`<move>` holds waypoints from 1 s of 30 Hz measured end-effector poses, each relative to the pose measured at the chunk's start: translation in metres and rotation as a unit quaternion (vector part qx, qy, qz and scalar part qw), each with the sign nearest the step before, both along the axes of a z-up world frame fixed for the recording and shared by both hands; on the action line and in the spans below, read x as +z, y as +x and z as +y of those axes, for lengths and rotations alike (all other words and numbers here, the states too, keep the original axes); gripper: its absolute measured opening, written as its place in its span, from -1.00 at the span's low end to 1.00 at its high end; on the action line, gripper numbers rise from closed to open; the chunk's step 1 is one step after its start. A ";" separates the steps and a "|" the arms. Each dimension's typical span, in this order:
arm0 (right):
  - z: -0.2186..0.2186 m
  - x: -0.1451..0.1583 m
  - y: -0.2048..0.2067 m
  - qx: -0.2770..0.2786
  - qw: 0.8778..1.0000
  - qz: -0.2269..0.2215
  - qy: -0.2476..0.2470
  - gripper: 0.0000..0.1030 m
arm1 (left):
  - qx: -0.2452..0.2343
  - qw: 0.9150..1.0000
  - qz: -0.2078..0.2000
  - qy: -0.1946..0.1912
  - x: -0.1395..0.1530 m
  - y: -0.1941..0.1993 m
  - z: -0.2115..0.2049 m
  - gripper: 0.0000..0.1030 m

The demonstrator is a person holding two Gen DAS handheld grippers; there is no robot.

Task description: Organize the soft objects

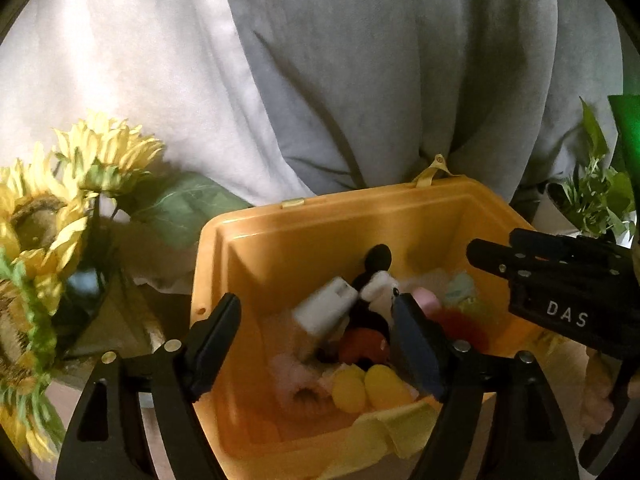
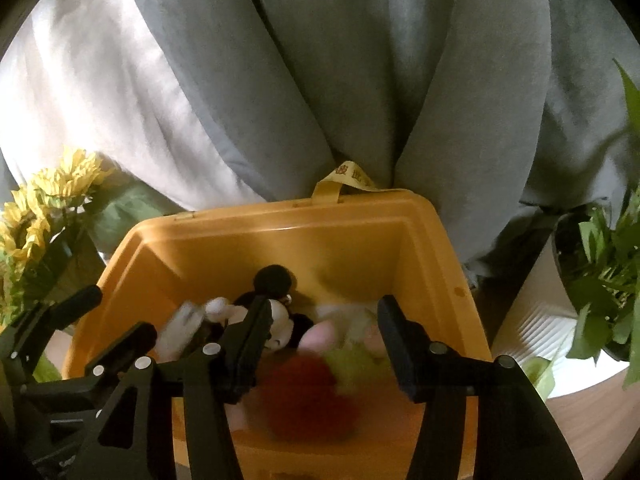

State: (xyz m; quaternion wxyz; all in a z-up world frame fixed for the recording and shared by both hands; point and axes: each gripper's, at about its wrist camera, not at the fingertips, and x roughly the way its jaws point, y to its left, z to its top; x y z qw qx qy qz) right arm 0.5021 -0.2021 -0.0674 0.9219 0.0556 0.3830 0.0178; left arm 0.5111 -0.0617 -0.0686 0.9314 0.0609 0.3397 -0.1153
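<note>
Black plastic fingers of the left hand-held gripper [image 1: 316, 344] stand wide apart with nothing between them, poised over the open top of a yellow-orange bin [image 1: 248, 240]. Directly ahead of and below those fingers, inside the bin, lies a mouse plush [image 1: 370, 316] with black ears, a white gloved hand, red shorts and yellow shoes; one dark finger sits just beside its face, though contact cannot be judged. To the right of this plush, deeper in the bin, rest a pink soft toy [image 1: 426, 298] and a red soft toy [image 1: 460, 322], both blurred. A pale yellow cloth [image 1: 384, 432] drapes over the near rim, just under the right-side finger. The right hand-held gripper [image 2: 324, 336] hovers over the same bin, its jaws likewise spread and gripping nothing; from the left wrist view it shows as a black body at the right edge, just above the bin's rim. Between and below its fingers lie the red toy and a light green soft toy [image 2: 356, 362], too smeared to identify, with the mouse plush just by its left finger. Beyond the bin's far wall, a yellow strap [image 2: 348, 178] rises against grey fabric [image 2: 320, 80]. Off to the left of both tools stand yellow sunflowers [image 1: 60, 184]; to the right sits a white ribbed pot [image 2: 536, 320] holding a green leafy plant [image 2: 604, 272], on a wooden bench [image 2: 596, 412].
</note>
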 end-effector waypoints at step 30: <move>0.041 0.081 -0.210 -0.068 0.992 -0.104 -0.033 0.60 | 0.031 0.994 -0.100 -0.017 0.084 -0.197 0.058 0.99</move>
